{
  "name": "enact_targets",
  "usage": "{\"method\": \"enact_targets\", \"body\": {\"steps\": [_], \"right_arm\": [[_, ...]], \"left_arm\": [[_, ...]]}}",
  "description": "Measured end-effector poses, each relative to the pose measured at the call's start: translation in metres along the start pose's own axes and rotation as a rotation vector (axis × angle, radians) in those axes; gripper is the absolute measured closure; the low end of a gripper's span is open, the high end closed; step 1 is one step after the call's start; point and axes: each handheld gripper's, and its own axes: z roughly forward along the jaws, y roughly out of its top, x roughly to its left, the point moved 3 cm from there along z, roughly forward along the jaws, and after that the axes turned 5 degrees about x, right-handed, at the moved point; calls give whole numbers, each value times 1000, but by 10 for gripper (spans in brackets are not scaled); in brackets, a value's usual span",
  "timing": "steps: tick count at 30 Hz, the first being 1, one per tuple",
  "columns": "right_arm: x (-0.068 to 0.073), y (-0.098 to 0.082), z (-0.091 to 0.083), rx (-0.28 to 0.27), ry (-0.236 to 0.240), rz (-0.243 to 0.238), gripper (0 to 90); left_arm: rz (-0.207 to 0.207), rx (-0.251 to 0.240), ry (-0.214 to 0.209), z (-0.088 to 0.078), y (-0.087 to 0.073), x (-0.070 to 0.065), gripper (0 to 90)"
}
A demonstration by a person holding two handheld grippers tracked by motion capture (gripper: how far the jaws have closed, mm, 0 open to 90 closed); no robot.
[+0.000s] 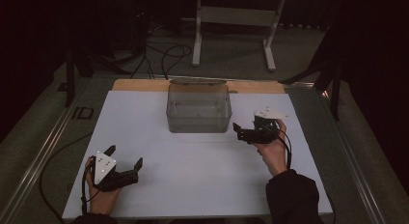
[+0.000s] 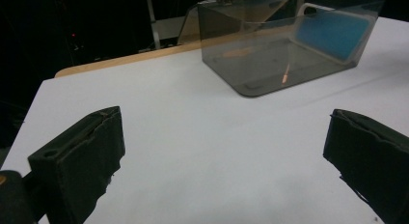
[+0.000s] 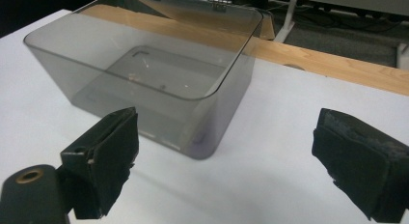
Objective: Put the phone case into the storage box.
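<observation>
Clearly the work turns around the box (image 1: pixel 198 108), a smoky see-through plastic container that stands at the far middle of the white table (image 1: pixel 193 185), with its lid (image 1: pixel 197 81) folded open behind it. Inside it looks empty, as far as the right gripper view lets me see through the wall; the blue patch seen in the left gripper view I cannot explain, it may be a reflection.

Just beside the box, at its right near corner, hovers the right gripper (image 1: pixel 245 130). Its jaws are spread wide and hold nothing. In the right gripper view the box (image 3: pixel 144 74) lies straight ahead and near.

Well apart, at the near left of the table, is the left gripper (image 1: pixel 126 156), also wide open and with nothing between its jaws; from the left gripper view the box (image 2: pixel 289 45) is far across the bare white surface.

My judgement is that the step in hand is the right hand's approach to the box, perhaps to take its wall or reach the lid. To do it well, the hand should come in level, put one jaw on each side of the thin wall, and close gently, because the light box can slide. The left gripper could steady the other side.
</observation>
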Motion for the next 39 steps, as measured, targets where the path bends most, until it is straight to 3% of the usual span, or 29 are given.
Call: {"method": "enact_targets", "body": {"steps": [4, 9, 14, 15, 24, 30, 34, 39], "right_arm": [[5, -4, -12, -10, -6, -48, 91], [8, -14, -26, -20, 11, -50, 91], [4, -28, -29, -21, 7, -32, 91], [2, -33, -32, -50, 7, -34, 92], [1, -53, -47, -116, 47, -18, 91], [-2, -75, -59, -162, 40, -11, 91], [-2, -86, -67, -208, 38, -36, 91], [-3, -98, -72, -229, 21, -47, 91]], "left_arm": [[-4, 0, 3, -1, 0, 2, 15], [-5, -2, 2, -1, 2, 3, 15], [-10, -5, -2, -1, 3, 4, 15], [-10, -5, -2, -1, 3, 4, 15], [-12, -10, -12, -2, 4, 5, 15], [-12, -14, -23, -2, 4, 4, 14], [-4, -15, -29, -2, 4, 4, 13], [-6, -16, -30, -3, 3, 4, 13]]}}
